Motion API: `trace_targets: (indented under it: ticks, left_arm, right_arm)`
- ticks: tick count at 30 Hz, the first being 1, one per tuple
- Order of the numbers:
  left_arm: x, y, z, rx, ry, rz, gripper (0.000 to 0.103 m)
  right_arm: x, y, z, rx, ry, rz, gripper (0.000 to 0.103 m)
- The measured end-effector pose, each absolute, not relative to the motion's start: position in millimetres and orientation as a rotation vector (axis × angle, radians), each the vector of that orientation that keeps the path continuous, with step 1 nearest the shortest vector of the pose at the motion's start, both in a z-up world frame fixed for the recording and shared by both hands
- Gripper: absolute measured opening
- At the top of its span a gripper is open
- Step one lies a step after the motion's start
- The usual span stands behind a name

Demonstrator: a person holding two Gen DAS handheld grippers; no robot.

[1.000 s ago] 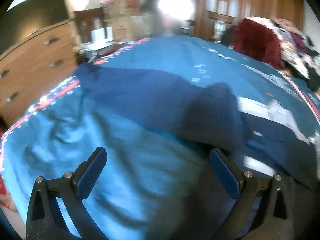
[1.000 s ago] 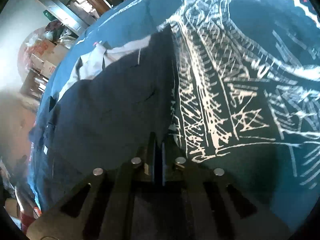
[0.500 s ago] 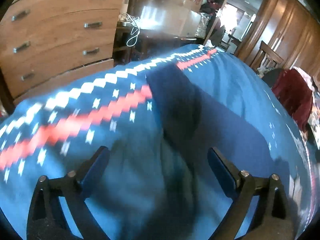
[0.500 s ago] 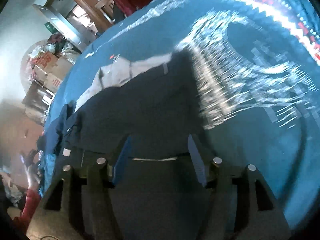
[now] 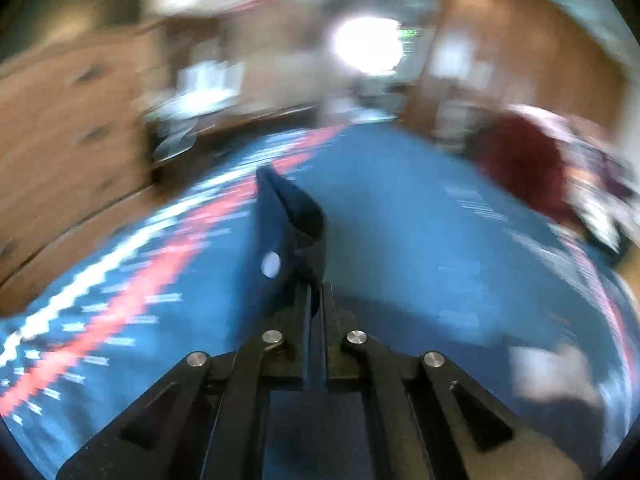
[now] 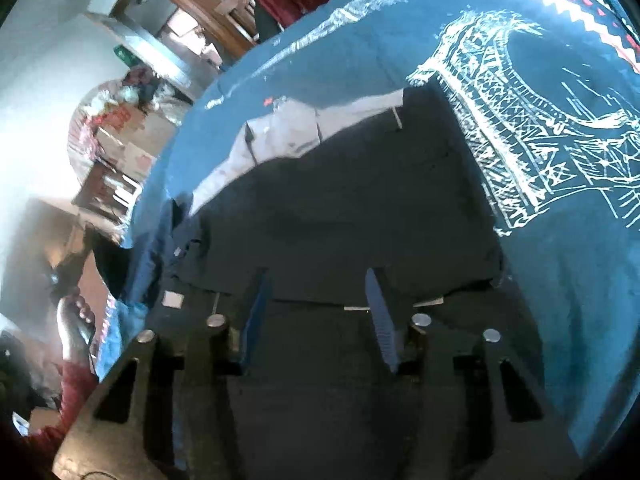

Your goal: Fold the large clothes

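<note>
While the dark navy garment (image 6: 360, 208) is lying flat on the blue bedspread (image 6: 568, 320), left tongs (image 5: 314, 300) are pinching its lifted corner, right tongs (image 6: 316, 312) are gaping wide over its near hem.

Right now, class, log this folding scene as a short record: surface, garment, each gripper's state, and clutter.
surface: blue patterned bedspread with a red and white border band
garment: dark navy garment lying on the bedspread, pale lining showing at its far edge
left gripper: shut on a raised fold of the dark navy garment
right gripper: open, over the garment's near edge
clutter: dark red cloth at the far side
image quality: left view blurred
</note>
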State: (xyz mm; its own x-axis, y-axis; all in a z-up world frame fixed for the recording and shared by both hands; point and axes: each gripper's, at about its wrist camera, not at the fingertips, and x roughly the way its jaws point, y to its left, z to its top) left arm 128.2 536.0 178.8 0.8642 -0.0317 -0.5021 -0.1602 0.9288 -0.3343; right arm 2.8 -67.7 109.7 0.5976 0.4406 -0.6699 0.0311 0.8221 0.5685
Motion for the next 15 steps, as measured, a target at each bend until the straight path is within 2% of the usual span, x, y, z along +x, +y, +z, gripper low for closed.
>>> trace_targets:
  ticks: [3, 6, 7, 8, 11, 12, 13, 15]
  left_arm:
    - [112.6, 414.6, 211.6, -0.447, 0.466, -0.307, 0.002]
    - [100.5, 323.9, 211.2, -0.520, 0.495, -0.543, 0.014]
    - [95.8, 307.7, 206.7, -0.549, 0.519, -0.581, 0.025]
    - [88.6, 297.2, 200.9, -0.574, 0.535, -0.616, 0.030]
    - [61.7, 308.8, 179.2, -0.568, 0.545, -0.543, 0.047]
    - [53.9, 322.8, 168.4, -0.565, 0.549, -0.479, 0.057]
    - [48.6, 336.5, 158.5, -0.559, 0.558, -0.427, 0.063]
    - [41.0, 379.1, 123.7, -0.600, 0.628, -0.275, 0.063]
  right_arm:
    - [-7.7, -79.0, 115.8, 0.606, 0.877, 0.254, 0.044]
    - [-17.6, -90.4, 116.4, 0.639, 0.865, 0.257, 0.045]
    - [-19.9, -94.4, 116.1, 0.651, 0.862, 0.258, 0.045]
    - [-20.7, -98.0, 115.3, 0.660, 0.859, 0.266, 0.045]
    - [-7.0, -96.5, 111.4, 0.663, 0.878, 0.323, 0.048]
    - [0.3, -92.1, 109.8, 0.657, 0.889, 0.341, 0.048]
    - [12.0, -84.7, 107.0, 0.651, 0.905, 0.370, 0.048]
    - [44.8, -62.5, 98.7, 0.650, 0.952, 0.439, 0.048]
